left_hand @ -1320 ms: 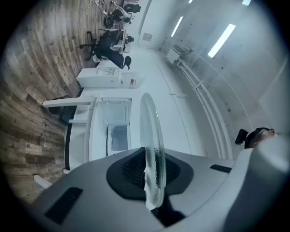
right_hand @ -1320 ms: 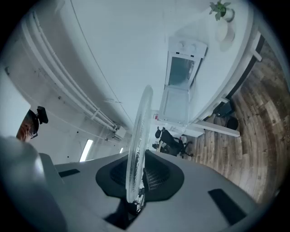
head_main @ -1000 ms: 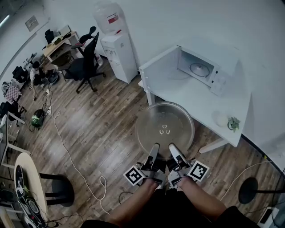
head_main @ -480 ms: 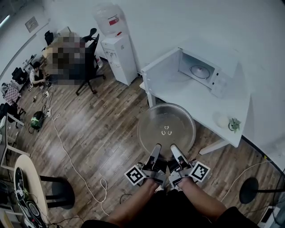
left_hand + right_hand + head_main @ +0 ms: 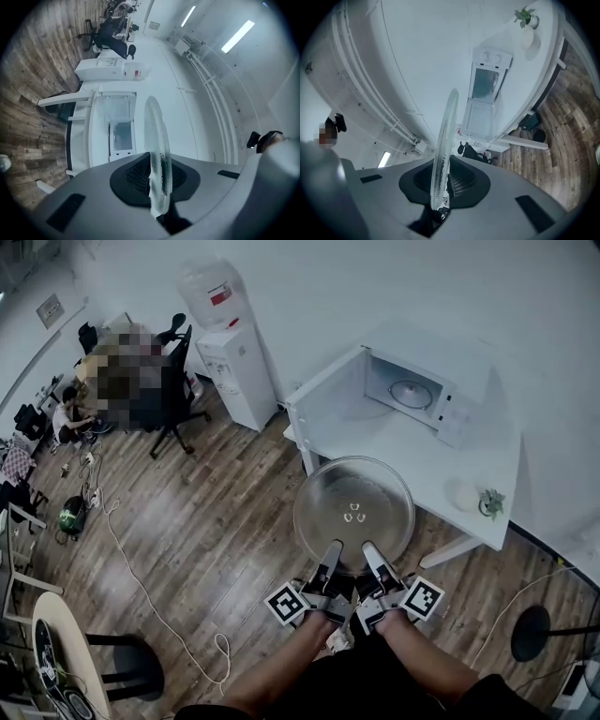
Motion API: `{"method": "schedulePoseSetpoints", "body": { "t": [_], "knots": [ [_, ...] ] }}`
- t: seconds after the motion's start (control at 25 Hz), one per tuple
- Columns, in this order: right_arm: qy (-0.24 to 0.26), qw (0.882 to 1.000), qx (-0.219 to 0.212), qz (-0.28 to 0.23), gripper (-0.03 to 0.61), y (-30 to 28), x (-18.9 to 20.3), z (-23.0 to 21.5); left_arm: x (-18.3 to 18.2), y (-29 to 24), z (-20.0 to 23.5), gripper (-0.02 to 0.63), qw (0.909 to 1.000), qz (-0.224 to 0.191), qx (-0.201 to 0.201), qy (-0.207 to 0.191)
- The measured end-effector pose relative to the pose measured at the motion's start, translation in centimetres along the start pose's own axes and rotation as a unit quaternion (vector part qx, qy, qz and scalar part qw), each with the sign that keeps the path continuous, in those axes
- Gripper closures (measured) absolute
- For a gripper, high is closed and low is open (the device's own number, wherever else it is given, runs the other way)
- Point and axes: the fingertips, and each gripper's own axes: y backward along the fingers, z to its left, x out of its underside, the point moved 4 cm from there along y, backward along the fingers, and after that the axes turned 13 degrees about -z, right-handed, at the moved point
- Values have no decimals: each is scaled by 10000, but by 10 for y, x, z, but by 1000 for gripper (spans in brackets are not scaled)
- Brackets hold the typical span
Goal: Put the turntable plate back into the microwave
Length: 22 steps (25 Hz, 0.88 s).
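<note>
The glass turntable plate [image 5: 354, 513] is held flat in the air, close to the front edge of the white tabletop [image 5: 422, 460]. Its near rim is gripped by both grippers, side by side. The jaws of the left gripper [image 5: 332, 554] are closed nearly all the way, and the thin glass rim is pinched between them. The jaws of the right gripper [image 5: 369, 554] are closed on the rim in the same way.

The microwave [image 5: 417, 390] is seen at the back of the tabletop, well apart from the plate. Its door [image 5: 323, 395] is swung wide open to the left. A round shape is seen inside on the bottom, but what it is cannot be told. A small potted plant [image 5: 490, 503] and a round white thing [image 5: 464, 493] are seen near the right end of the tabletop, away from the open door.

The first part of the job is judged to be done: the plate is picked up and the door is open. The plate is not yet inside. It has to be carried over the tabletop, slid in through the opening, laid flat in the middle and let go
</note>
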Motion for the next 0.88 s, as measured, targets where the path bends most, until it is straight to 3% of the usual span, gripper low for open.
{"method": "schedulePoseSetpoints", "body": {
  "t": [0.88],
  "knots": [
    [-136,9979,194,-611,522,-147,-140,-85,20,-216,82,568,9980,576,-248,40]
  ]
}}
